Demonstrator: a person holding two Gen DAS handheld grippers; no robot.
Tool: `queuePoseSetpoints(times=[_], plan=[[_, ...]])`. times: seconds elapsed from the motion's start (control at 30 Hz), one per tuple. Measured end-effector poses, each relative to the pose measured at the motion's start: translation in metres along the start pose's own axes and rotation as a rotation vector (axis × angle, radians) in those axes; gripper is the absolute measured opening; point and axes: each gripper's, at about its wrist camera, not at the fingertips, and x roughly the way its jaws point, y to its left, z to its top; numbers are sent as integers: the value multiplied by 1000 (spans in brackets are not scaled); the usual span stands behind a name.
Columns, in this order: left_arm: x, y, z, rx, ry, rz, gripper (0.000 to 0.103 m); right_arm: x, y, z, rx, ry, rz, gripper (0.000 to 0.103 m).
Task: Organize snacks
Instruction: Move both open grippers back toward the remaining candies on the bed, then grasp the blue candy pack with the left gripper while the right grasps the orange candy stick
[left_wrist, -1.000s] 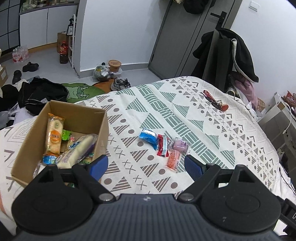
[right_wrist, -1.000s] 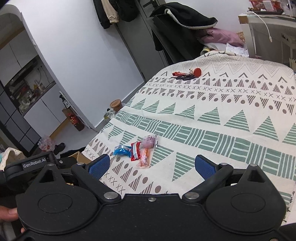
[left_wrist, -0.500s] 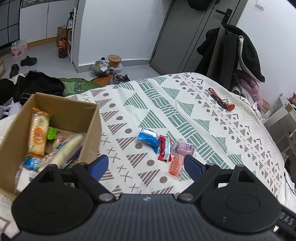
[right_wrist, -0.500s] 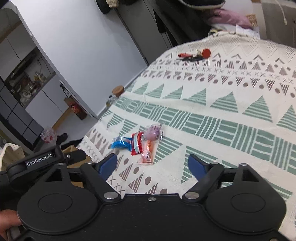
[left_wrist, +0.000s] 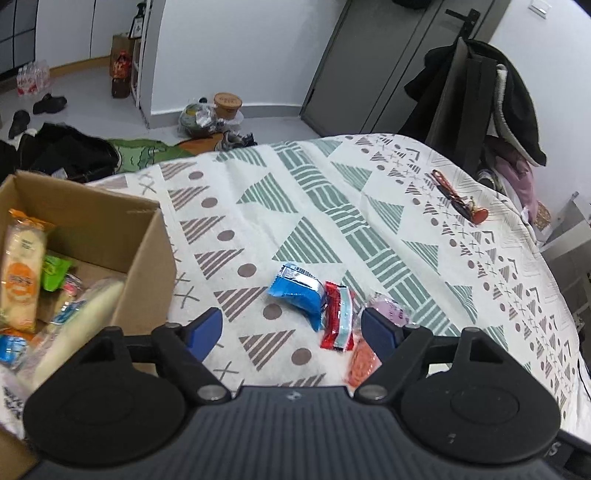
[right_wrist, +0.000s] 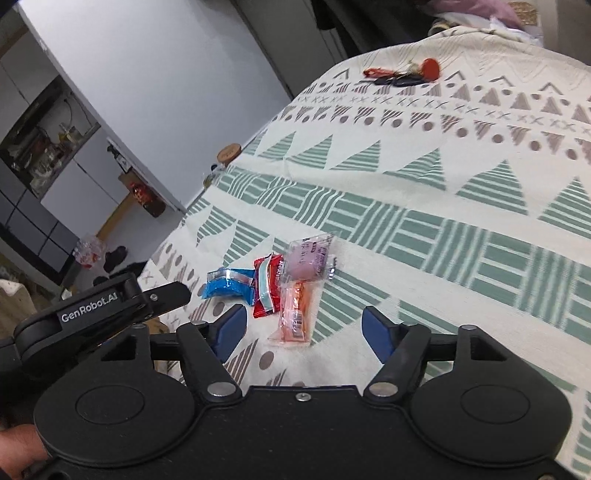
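Your bed is covered by a patterned bedspread (left_wrist: 332, 206) with green striped triangles and brown dots. The cardboard box (left_wrist: 122, 229) sits on it at the left of the left wrist view, open top, already holding packets: a long pale biscuit pack with an orange label (left_wrist: 20, 273) standing against the far-left wall, a green packet (left_wrist: 55, 271) beside it, and a long pale wrapped roll (left_wrist: 81, 317) leaning diagonally toward the box's near right corner.

Four loose snacks lie in a tight cluster on the spread, right of the box and apart from it. The blue packet (left_wrist: 297, 297) is leftmost, long axis slanting from upper left to lower right. The red packet (left_wrist: 338, 319) touches its right edge, long axis running roughly away from you. The pink round snack in clear wrap (right_wrist: 306, 260) sits at the far right of the cluster. The orange stick packet (right_wrist: 295, 314) lies just below the pink one, long axis pointing away from you, nearest end toward your right gripper.

Your left gripper (left_wrist: 291, 330) is spread wide, empty, hovering over the blue and red packets. Your right gripper (right_wrist: 303, 328) is spread wide too, empty, the orange stick between its blue pads (right_wrist: 373, 326).

Keys with a red tag (right_wrist: 402, 74) lie well apart, at the far end.
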Motion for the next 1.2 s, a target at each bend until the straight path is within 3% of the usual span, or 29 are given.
queuePoseSetpoints(times=[0.33, 0.43, 0.57, 0.97, 1.1, 1.17, 1.2], plan=[[38, 5, 7, -26, 15, 4, 80, 48, 2, 7, -19, 50, -29, 61], [44, 5, 8, -34, 13, 2, 80, 63, 1, 6, -25, 91, -36, 47], [52, 2, 9, -31, 12, 7, 80, 68, -3, 5, -12, 107, -14, 18], [76, -15, 3, -3, 5, 59, 80, 58, -23, 14, 57, 72, -64, 17], [81, -17, 3, 16, -21, 91, 73, 56, -25, 14, 53, 61, -78, 17], [83, -18, 4, 22, -24, 102, 60, 57, -25, 14, 49, 61, -79, 18], [84, -18, 4, 25, -25, 109, 46, 57, -24, 15, 46, 62, -75, 20]])
